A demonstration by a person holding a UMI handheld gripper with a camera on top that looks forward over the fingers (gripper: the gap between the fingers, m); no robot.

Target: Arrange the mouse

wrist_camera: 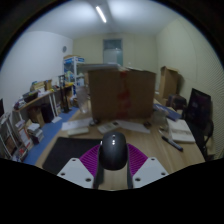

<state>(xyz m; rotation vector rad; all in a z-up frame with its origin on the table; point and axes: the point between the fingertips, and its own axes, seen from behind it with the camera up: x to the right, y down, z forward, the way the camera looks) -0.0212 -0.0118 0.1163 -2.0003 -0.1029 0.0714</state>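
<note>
A dark grey computer mouse sits upright between my two fingers, its rounded top standing above them. The purple pads press against both of its sides. My gripper is shut on the mouse and holds it up above the desk. A black mouse mat lies on the wooden desk below and to the left of the fingers.
A large cardboard box stands on the desk beyond the mouse. Cluttered shelves and papers line the left side. A black monitor and papers are on the right. A pen lies on the desk.
</note>
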